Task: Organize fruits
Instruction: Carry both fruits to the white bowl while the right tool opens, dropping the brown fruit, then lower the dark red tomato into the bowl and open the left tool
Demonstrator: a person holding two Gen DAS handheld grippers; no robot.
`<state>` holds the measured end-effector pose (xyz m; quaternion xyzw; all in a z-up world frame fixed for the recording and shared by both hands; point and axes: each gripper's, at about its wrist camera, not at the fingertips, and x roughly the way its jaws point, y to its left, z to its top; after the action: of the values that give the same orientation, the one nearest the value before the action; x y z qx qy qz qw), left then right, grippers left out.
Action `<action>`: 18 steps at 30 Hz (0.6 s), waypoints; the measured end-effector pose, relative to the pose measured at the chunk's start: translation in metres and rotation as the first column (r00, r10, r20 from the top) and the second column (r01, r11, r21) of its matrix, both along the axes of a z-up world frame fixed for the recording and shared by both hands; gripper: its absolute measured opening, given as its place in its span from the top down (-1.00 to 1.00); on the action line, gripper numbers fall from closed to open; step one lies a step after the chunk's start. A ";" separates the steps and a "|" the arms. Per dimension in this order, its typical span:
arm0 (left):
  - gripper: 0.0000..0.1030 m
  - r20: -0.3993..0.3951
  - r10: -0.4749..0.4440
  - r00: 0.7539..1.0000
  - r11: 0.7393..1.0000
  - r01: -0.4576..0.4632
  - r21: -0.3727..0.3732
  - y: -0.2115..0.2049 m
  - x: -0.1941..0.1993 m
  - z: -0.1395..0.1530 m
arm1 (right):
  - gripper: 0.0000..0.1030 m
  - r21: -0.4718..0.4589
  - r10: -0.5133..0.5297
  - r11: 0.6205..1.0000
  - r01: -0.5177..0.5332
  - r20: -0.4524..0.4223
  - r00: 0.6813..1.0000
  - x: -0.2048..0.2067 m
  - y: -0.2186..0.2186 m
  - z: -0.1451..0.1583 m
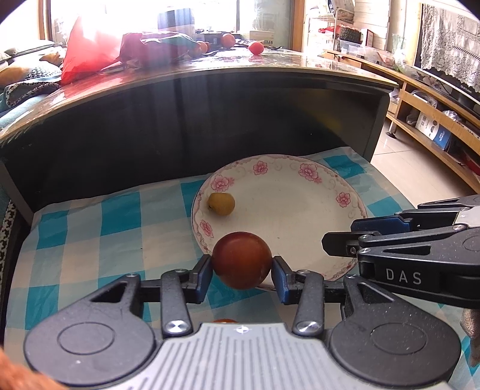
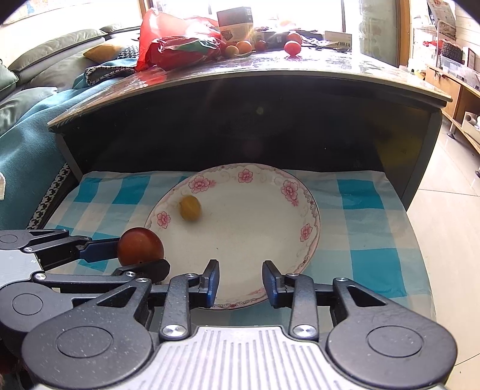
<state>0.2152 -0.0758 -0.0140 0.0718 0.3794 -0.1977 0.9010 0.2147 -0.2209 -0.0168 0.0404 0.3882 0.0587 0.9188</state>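
A white plate with pink flowers [image 1: 300, 216] [image 2: 255, 234] lies on a blue checked cloth [image 1: 90, 228] [image 2: 360, 240]. A small yellow fruit [image 1: 221, 203] [image 2: 190, 207] lies in the plate near its left rim. My left gripper [image 1: 242, 271] is shut on a dark red round fruit [image 1: 241, 259] [image 2: 140, 246] and holds it above the plate's near left rim. My right gripper [image 2: 240, 282] is open and empty above the plate's near rim; it also shows in the left wrist view [image 1: 390, 237] at the right.
A dark table [image 1: 210, 90] [image 2: 270, 90] overhangs the cloth from behind. On it lie a red bag [image 1: 90, 51] [image 2: 180, 42], several orange and red fruits [image 1: 256, 48] [image 2: 292, 47] and a box [image 2: 235, 25]. A sofa [image 2: 36, 105] is at the left, wooden shelves [image 1: 435, 120] at the right.
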 end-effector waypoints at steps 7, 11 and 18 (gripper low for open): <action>-0.03 0.023 -0.001 1.000 1.000 0.001 -0.004 0.004 -0.004 0.008 | 0.44 -0.014 -0.002 1.000 0.002 0.019 1.000 -0.005 0.001 0.006; -0.04 0.026 0.006 1.000 1.000 -0.006 -0.002 0.006 -0.006 0.010 | 0.41 -0.022 -0.003 1.000 0.004 0.031 0.999 -0.010 0.001 0.011; -0.05 0.047 0.009 0.999 1.000 -0.008 -0.011 0.012 -0.015 0.023 | 0.35 -0.004 -0.012 1.000 0.013 0.060 0.998 -0.018 -0.004 0.025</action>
<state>0.1997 -0.0636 0.0089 0.0700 0.3573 -0.1942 0.9109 0.1964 -0.2252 0.0081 0.0391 0.3603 0.0533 0.9305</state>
